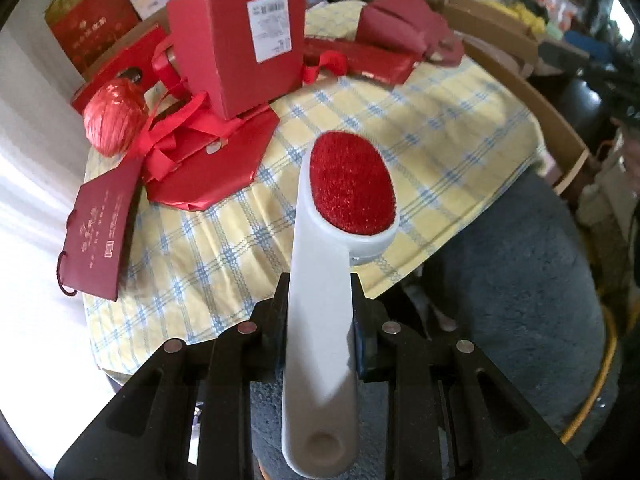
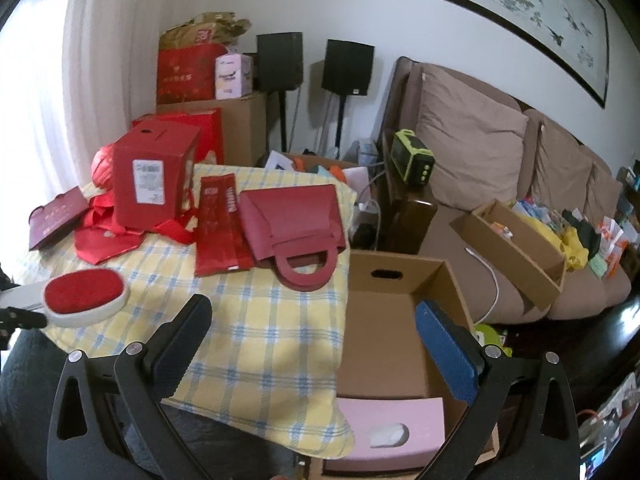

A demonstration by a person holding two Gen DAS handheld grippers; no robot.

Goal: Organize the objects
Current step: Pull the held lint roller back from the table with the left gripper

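Note:
My left gripper (image 1: 320,300) is shut on the white handle of a lint brush (image 1: 320,340) whose red oval pad (image 1: 352,184) points forward over the yellow checked cloth (image 1: 400,140). In the right wrist view the same lint brush (image 2: 84,298) hangs at the left above the cloth's near edge. My right gripper (image 2: 316,328) stands open and empty, between the cloth (image 2: 260,340) and an open cardboard box (image 2: 384,344). Red gift boxes and bags are piled at the far side: a tall labelled box (image 1: 240,48), a red ball of twine (image 1: 114,114), a dark red handbag-shaped box (image 2: 296,228).
A pink tissue box (image 2: 392,428) lies in the near end of the cardboard box. A brown sofa (image 2: 520,168) with a shallow cardboard tray (image 2: 516,248) and clutter stands to the right. Cartons and two black speakers (image 2: 348,66) line the back wall. Grey carpet (image 1: 520,280) lies below.

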